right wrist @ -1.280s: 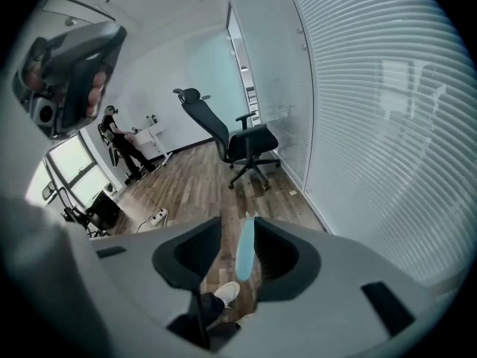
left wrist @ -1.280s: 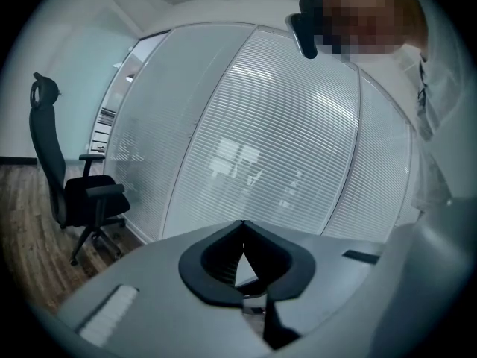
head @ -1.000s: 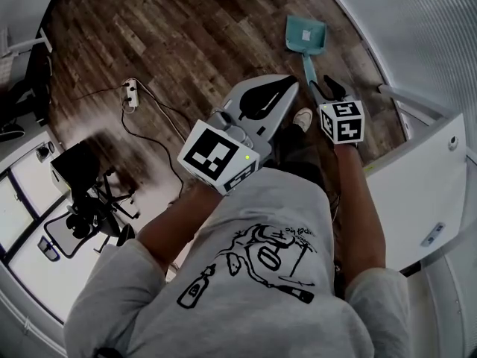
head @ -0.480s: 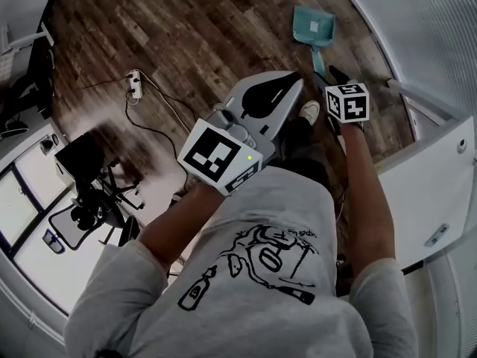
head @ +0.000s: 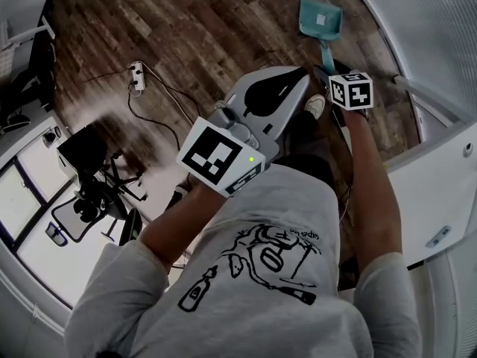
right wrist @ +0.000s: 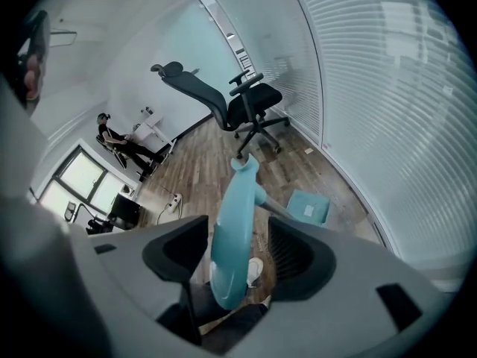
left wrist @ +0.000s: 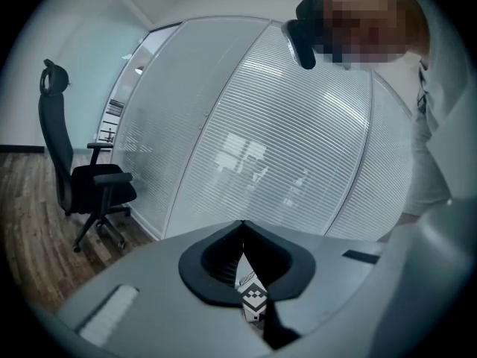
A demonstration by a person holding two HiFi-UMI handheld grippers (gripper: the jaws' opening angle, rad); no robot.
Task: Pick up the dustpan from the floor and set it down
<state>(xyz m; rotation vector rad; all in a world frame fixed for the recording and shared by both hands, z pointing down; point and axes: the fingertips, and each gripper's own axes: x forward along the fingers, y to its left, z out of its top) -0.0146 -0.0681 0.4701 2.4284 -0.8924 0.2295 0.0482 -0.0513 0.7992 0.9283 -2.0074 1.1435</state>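
In the head view, the marker cube (head: 350,90) of the right gripper (head: 326,71) is covering the near end of the dustpan (head: 320,19) handle, so the jaws there are not showing. The right gripper jaws have just been opening, with that handle standing between them. The pale label (head: 320,20) on the dustpan's pan is appearing too small to read. Just below the dustpan handle, the left gripper (head: 297,77) is hiding part of a white shoe (head: 316,106).

Dustpan (head: 322,19): teal, small white label. Floor (head: 186,28) under dustpan: dk brown wood planks. Chair (right wrist: 246,103) beyond dustpan: black. Shirt (head: 261,274): grey w/ black line drawing.
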